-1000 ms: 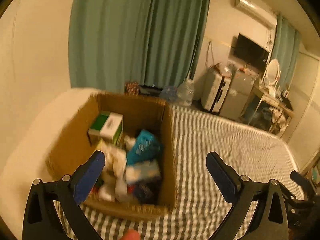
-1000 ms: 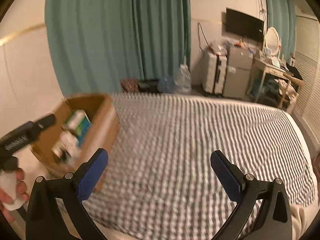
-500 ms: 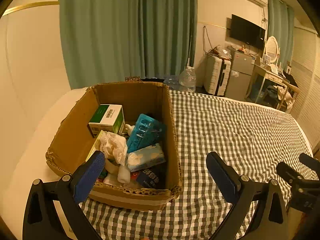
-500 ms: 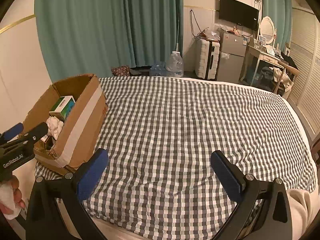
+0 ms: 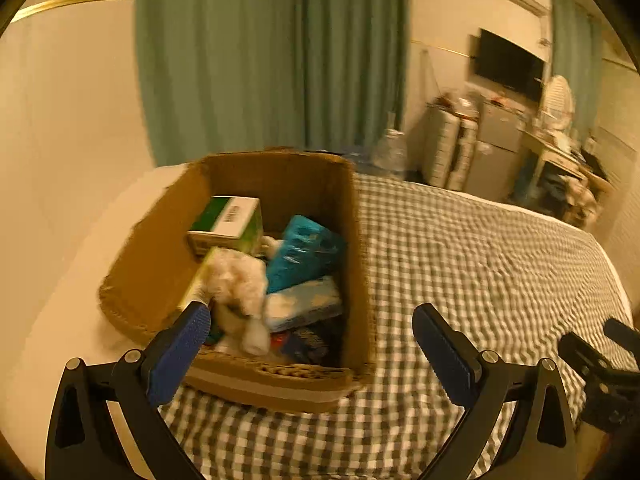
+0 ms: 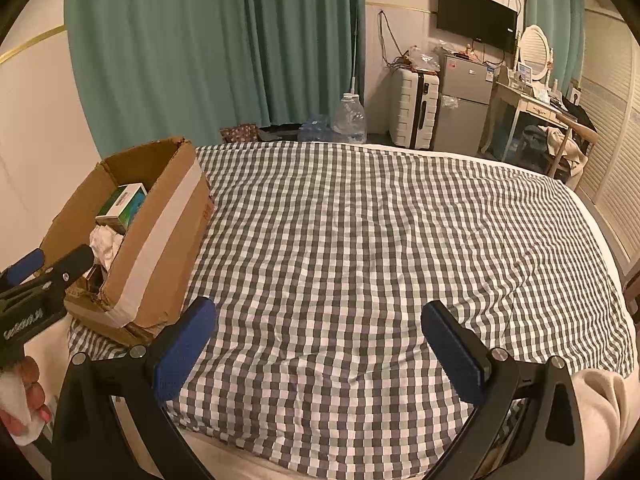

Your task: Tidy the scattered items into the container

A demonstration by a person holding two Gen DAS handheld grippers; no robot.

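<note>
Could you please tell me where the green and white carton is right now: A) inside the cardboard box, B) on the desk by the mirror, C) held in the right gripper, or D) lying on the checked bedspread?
A: the green and white carton sits inside the cardboard box, near its far wall, above the other items.

A lived-in bedroom: a wide bed under a grey-and-white checked cover (image 6: 380, 248), floor-length teal curtains (image 6: 208, 52), a black wall-mounted television (image 6: 476, 16), a white hard-shell suitcase (image 6: 414, 108) beside a small silver fridge (image 6: 466, 104), and a dressing table with an oval mirror (image 6: 534, 54)
</note>
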